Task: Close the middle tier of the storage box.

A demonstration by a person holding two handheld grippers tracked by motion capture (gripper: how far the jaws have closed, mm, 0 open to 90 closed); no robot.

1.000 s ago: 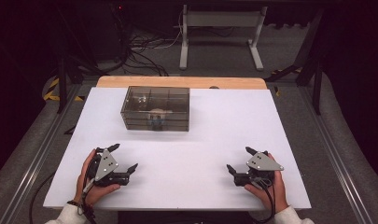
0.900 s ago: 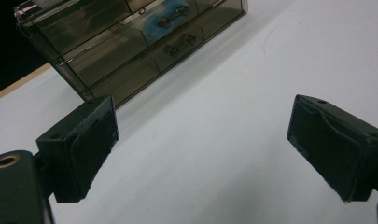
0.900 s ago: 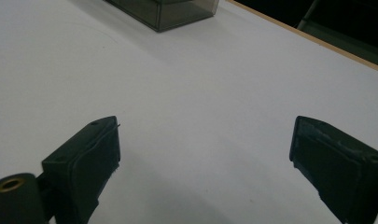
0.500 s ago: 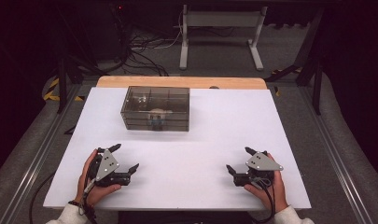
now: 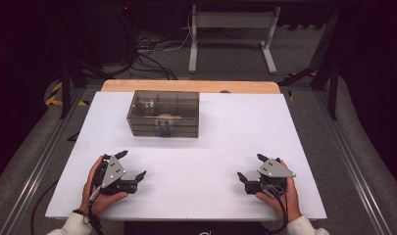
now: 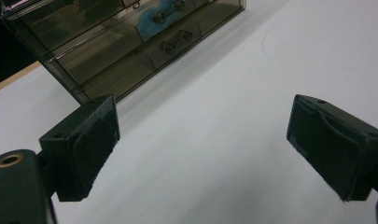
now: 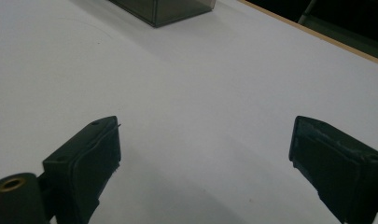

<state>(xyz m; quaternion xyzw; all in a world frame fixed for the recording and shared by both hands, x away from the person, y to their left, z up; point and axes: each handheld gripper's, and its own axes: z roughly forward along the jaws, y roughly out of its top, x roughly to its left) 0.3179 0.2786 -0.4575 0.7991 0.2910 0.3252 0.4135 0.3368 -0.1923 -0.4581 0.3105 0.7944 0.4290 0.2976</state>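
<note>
A smoky transparent drawer box (image 5: pixel 164 113) stands toward the back left of the white table (image 5: pixel 225 132). Small handles on its drawer fronts (image 6: pixel 170 44) face me, and a blue item shows through one drawer. My left gripper (image 5: pixel 132 166) rests near the front left edge, held in a hand, its jaws wide apart with nothing between them. My right gripper (image 5: pixel 252 169) rests near the front right edge, also open and empty. In the left gripper view the box (image 6: pixel 121 37) lies ahead of the left gripper (image 6: pixel 203 140). A corner of the box (image 7: pixel 170 9) appears far ahead of the right gripper (image 7: pixel 203 158).
A wooden strip (image 5: pixel 191 86) runs along the table's back edge. Beyond it are cables (image 5: pixel 147 49) on the floor and a white metal stand (image 5: pixel 233 34). Grey rails (image 5: pixel 353 176) flank the table on both sides.
</note>
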